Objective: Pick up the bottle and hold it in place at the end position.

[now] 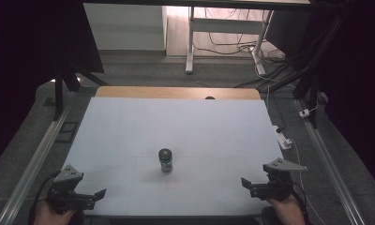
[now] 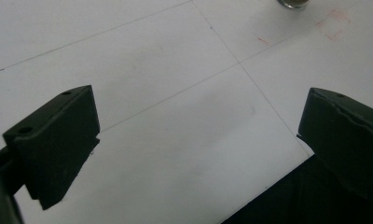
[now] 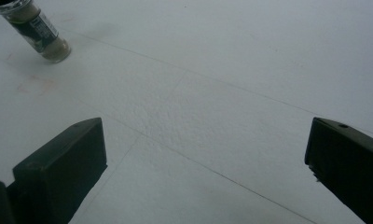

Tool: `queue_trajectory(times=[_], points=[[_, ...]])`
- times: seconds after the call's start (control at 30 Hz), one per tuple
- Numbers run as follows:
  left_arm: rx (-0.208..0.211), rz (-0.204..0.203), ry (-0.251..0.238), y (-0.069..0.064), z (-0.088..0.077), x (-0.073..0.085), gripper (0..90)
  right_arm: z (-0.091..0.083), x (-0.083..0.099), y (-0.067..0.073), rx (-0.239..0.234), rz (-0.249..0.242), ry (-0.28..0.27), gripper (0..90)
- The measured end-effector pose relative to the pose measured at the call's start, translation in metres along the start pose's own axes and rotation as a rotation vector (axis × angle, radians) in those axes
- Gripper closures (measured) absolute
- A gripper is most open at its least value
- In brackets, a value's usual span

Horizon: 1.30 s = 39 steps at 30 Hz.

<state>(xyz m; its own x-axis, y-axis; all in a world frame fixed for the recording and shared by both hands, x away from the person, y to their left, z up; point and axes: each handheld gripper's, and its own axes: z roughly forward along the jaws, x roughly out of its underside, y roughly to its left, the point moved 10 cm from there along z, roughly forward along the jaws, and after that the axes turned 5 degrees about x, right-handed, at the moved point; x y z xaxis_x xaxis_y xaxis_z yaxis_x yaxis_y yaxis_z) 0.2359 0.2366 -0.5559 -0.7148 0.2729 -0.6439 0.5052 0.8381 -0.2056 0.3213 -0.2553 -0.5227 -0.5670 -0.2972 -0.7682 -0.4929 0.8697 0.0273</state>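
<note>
Glass, cylindrical spice jar (image 1: 166,161) with a dark lid and label stands upright mid-counter (image 1: 129,131); left gripper (image 1: 89,199) and right gripper (image 1: 253,186) gape released at the near corners.

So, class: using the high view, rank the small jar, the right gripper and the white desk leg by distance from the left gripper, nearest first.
1. Small jar: upright at mid-table, up and right of the left gripper.
2. Right gripper: across the table at its near right edge.
3. White desk leg: on the floor beyond the table's far edge.
</note>
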Motion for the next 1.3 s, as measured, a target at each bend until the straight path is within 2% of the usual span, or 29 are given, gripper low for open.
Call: queue_trajectory(times=[0.17, 0.27, 0.93, 1.17, 1.3], points=[[0.038, -0.007, 0.005, -0.0011, 0.0011, -0.0004, 0.0, 0.0011, 0.0007, -0.0012, -0.017, 0.016, 0.008, 0.0], [0.042, -0.004, 0.003, -0.0017, 0.0005, -0.0001, 0.0, 0.0019, 0.0011, -0.0005, -0.022, 0.011, 0.015, 0.0], [0.029, -0.005, -0.002, -0.0012, -0.0010, 0.0006, 0.0, 0.0034, 0.0032, 0.0052, -0.032, -0.025, 0.043, 0.0], [0.043, 0.001, -0.031, -0.0066, -0.0042, -0.0064, 0.0, 0.0040, 0.0034, 0.0052, -0.034, -0.025, 0.046, 0.0], [0.047, 0.000, -0.029, -0.0075, -0.0033, -0.0079, 0.0, 0.0042, 0.0037, 0.0055, -0.033, -0.026, 0.050, 0.0]])
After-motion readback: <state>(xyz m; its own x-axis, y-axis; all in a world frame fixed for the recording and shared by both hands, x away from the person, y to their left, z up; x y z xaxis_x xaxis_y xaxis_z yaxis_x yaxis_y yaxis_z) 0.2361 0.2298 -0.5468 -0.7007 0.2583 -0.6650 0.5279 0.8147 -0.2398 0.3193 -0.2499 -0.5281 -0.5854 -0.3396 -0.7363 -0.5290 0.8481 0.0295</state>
